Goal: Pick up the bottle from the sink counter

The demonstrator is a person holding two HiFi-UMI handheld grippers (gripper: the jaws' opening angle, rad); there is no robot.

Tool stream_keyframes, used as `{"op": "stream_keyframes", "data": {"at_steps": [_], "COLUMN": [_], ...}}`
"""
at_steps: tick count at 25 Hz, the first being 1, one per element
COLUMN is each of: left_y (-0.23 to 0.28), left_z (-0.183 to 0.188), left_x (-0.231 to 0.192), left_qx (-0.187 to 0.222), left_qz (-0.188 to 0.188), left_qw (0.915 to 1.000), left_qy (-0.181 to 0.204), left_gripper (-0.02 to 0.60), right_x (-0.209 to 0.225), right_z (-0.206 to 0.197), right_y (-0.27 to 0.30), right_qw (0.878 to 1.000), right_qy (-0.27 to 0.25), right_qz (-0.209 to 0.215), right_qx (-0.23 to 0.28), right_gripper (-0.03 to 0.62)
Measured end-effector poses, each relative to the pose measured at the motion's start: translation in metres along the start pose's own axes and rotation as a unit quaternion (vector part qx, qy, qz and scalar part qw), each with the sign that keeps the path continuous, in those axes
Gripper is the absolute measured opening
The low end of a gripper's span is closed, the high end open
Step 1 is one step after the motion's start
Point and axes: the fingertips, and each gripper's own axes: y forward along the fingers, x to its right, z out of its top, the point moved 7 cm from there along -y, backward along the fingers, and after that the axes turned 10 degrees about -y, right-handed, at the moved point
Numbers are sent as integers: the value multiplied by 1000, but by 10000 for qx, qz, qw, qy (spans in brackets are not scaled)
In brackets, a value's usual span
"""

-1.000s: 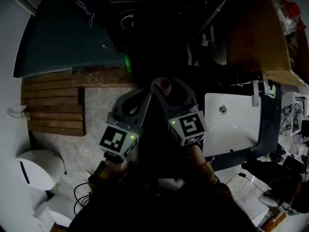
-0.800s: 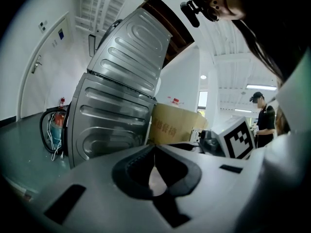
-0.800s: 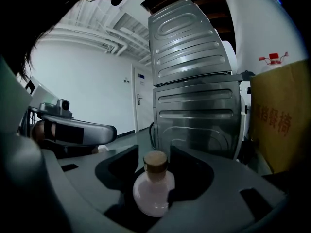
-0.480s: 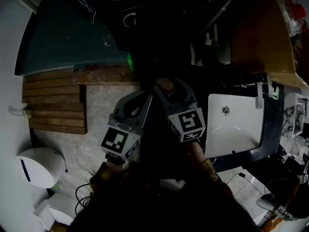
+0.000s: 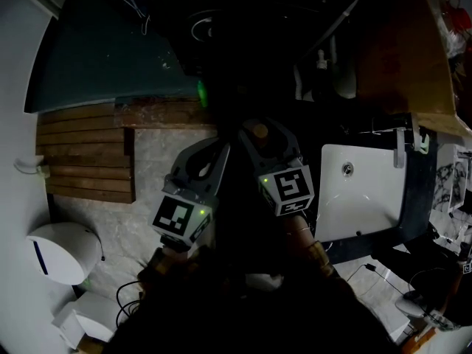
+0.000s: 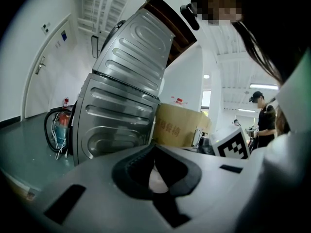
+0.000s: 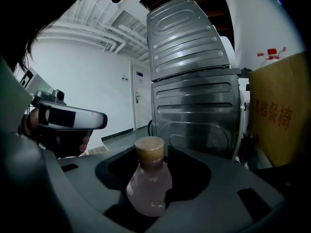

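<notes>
The right tongs (image 5: 255, 133) are closed on the bottle (image 7: 149, 184), gripping its pale pink body, so the tan cap (image 7: 149, 150) stands upright above the jaws. In the head view only that cap shows, poking out at the tongs' tip. The left tongs (image 5: 220, 152) sit just beside the right ones, tips nearly touching, drawn together with nothing gripped. The white sink (image 5: 369, 198) lies off to the right of the right tongs, set in the dark counter (image 5: 414, 198). Stacked metal machines (image 7: 194, 81) stand ahead of both tongs, a cardboard box (image 7: 282, 118) to their right.
</notes>
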Motion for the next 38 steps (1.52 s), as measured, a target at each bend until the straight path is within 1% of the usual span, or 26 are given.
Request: {"op": "stream_keyframes", "data": {"at_steps": [8,16,26,30,34,38], "left_y": [-3,-3,-8,-12,-17,-21], "left_z": [0,4,11,15,19,25], "left_x": [2,6,8,9,10,17], "left_qx": [35,93,182,246,278,416], "left_qz": [-6,-72,-90,-101,-63,-109], "left_qw": [10000,9999,9997,9996,9995,9989], "left_qy": [17,46,103,129,123,175], "left_gripper": [21,21,21,21,21,21], "right_x": [0,-2,-2,-1,-2,-5], "right_z": [1,5,4,6,12,24], "right_y": [0,-1,0,-3,-8,-18], "right_qw": [10000,9997,9996,9996,9997,9997], "right_qy": [32,-213,-198,-93,-102,-158], "right_qz": [17,29,64,83,100,116], "right_qx": [-37,-97,-193,-239,-211,-107], "right_gripper": [185,135,133,133,133,133]}}
